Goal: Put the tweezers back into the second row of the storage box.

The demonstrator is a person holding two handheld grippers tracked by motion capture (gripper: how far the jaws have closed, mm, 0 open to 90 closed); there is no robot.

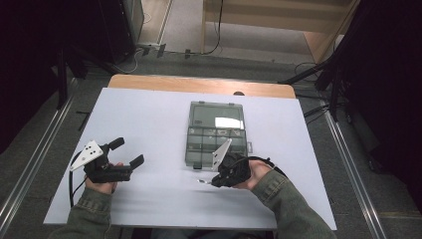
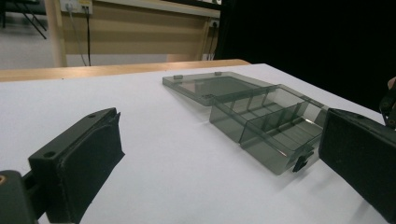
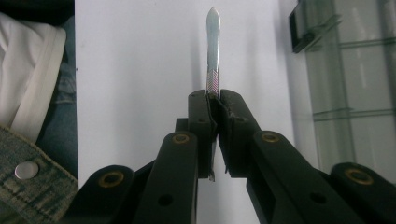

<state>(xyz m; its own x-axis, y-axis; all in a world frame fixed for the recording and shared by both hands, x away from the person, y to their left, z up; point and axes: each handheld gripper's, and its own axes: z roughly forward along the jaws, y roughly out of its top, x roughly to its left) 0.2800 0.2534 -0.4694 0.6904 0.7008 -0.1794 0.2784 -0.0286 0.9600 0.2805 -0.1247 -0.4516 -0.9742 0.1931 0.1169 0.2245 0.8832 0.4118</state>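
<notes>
1. Tweezers [image 3: 213, 51]: a slim metal pair, pinched by the handle end between the closed jaws of the right gripper [image 3: 214, 100], its tip sticking out past them. In the high view the tip [image 1: 200, 181] pokes out to the left of that gripper, low over the table [image 1: 149, 209] near the front edge, a little right of the middle.
2. So the pick-up looks done; the tweezers are not yet in the box.
3. The left gripper [image 1: 130, 152] sits near the front-left part of the table with its jaws wide apart and nothing between them. It touches no item.
4. The box [image 1: 216, 142], a clear smoky organiser with dividers, lies just beyond the right gripper, about mid-table. Its lid [image 2: 212, 86] is already swung open and lies flat on the far side.
5. My judgement: what is left is carrying the tweezers to a compartment [image 2: 280, 128], letting go, and probably closing the lid. The compartments look mostly empty; small contents are too unclear to name.
</notes>
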